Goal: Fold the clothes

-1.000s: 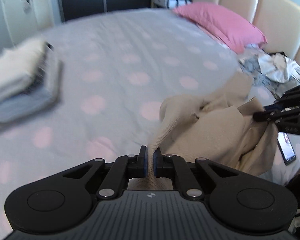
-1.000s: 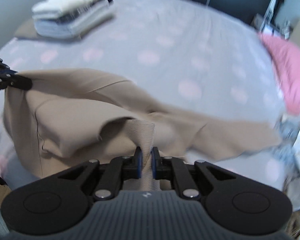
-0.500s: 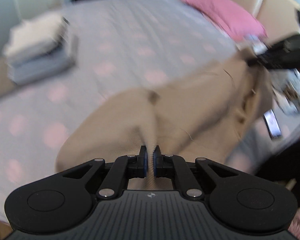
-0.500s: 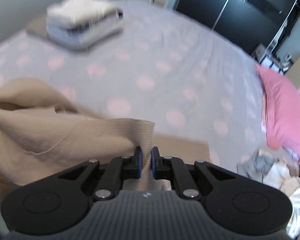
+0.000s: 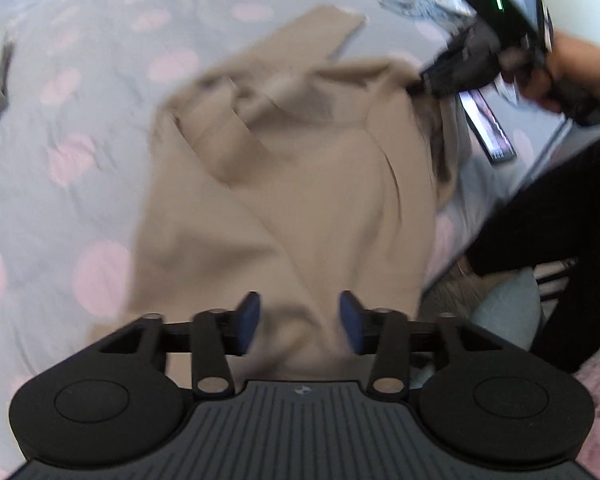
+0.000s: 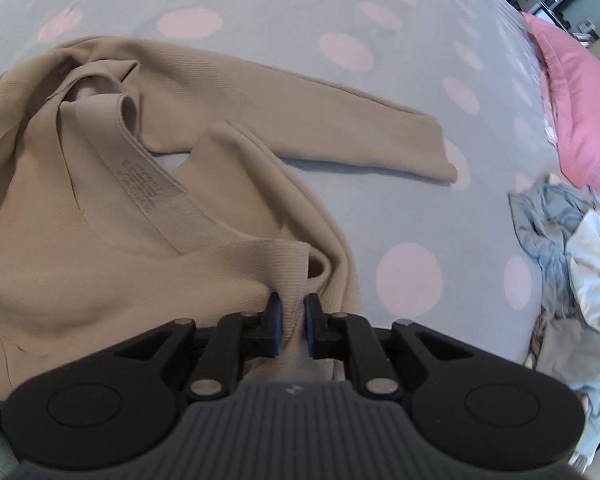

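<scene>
Your beige sweater (image 6: 100,240) lies spread on the bed (image 6: 380,80), its grey cover dotted with pink. In your right wrist view one sleeve (image 6: 320,128) lies flat, running from the body out ahead and to the right of your right tongs (image 6: 291,322), cuff end toward the pink pillow (image 6: 572,100). The neckband, with its printed label, runs diagonally ahead and to the left of those tongs.

In your left wrist view the body of the sweater stretches lengthwise away from your left tongs (image 5: 299,322), blurred, with the sleeve end farthest off.

Your left tongs stand wide apart, fabric lying between the blue pads but not pinched. Your right tongs are clamped on a fold of ribbed fabric at the sweater's near edge. Your right hand (image 5: 572,68) grips its handle, up and to the right of the left tongs, the tongs reaching down to the sweater's far right corner.

A heap of grey and white clothes (image 6: 572,248) sits right of your right tongs. A phone (image 5: 488,128) lies just below them in the left wrist view.
</scene>
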A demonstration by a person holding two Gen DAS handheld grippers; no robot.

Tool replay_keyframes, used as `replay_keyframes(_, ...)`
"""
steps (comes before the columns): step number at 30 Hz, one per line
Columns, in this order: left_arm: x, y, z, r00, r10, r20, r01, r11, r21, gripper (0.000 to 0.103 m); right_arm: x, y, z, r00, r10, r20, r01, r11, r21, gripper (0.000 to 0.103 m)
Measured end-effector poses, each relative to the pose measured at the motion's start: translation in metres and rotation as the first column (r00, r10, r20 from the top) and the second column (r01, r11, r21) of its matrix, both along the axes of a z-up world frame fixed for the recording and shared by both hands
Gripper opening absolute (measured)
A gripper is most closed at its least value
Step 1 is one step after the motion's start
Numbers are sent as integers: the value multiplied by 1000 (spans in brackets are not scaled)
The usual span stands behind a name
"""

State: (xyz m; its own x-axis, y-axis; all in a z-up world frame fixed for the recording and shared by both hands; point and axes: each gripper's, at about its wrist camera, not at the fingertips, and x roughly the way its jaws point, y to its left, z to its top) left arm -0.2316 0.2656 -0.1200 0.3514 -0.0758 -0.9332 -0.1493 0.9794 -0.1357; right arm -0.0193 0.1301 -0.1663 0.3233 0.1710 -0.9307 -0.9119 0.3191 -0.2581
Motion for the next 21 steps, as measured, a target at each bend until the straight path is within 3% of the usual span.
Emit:
replay_keyframes(5, 32, 34, 5, 998, 44, 37, -47, 996, 80, 49, -1, 5, -6, 1000, 20, -5, -20, 1000, -9, 20)
replay_keyframes(9, 72, 69, -6, 994, 82, 70, -88, 992, 90, 49, 2, 5, -10, 1000, 14, -24, -14, 1000, -16, 23)
replay_keyframes(14, 86, 87, -13, 988, 128, 91, -135, 987, 86, 49, 8, 5, -19, 999, 4, -46, -5, 999, -34, 24)
replay_keyframes(15, 88, 91, -14, 986, 137, 94, -145, 986, 84, 46, 7, 5, -21, 999, 8, -46, -10, 999, -39, 24)
replay_keyframes(17, 93, 97, -17, 983, 156, 102, -165, 983, 82, 31, 6, 7, -24, 999, 25, -41, -27, 998, -48, 24)
replay_keyframes(19, 97, 104, -19, 979, 175, 109, -184, 980, 80, 7, 5, 8, -24, 998, 37, -41, -39, 998, -47, 21)
replay_keyframes(21, 102, 110, -21, 974, 194, 116, -203, 976, 77, 3, 6, 9, -22, 998, 41, -45, -43, 998, -40, 17)
